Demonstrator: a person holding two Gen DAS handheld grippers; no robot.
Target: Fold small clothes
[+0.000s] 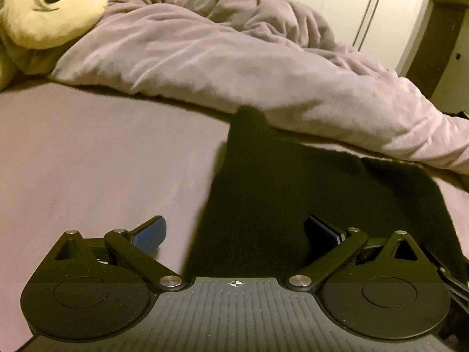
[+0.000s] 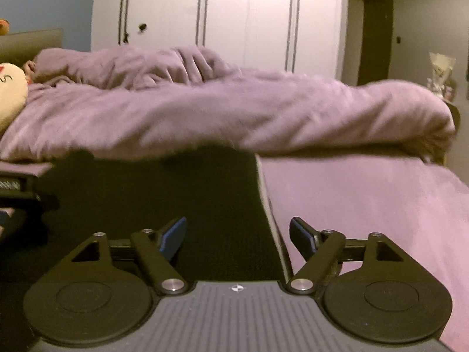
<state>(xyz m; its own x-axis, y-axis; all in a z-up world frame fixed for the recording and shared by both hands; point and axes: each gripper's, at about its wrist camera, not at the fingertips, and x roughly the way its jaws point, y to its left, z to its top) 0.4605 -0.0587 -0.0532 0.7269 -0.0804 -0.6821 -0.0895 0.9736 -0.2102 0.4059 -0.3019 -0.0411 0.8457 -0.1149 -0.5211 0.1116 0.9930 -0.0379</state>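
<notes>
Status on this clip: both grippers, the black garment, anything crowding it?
Left gripper open, empty. Right gripper open, empty. Black garment flat on sheet, under both. Rumpled duvet at its far edge.

- One black garment lies on the bed; how many layers it has cannot be told.
- One mauve bed sheet is under it.
- One crumpled mauve duvet is heaped behind the garment.
- One cream plush toy with a stitched face sits at the duvet's left end; a second small orange toy shows far left in the right wrist view, too small to name.
- One white wardrobe has six long bar handles in three pairs.
- Two grippers: the left gripper and the right gripper, two blue-padded fingers each.
</notes>
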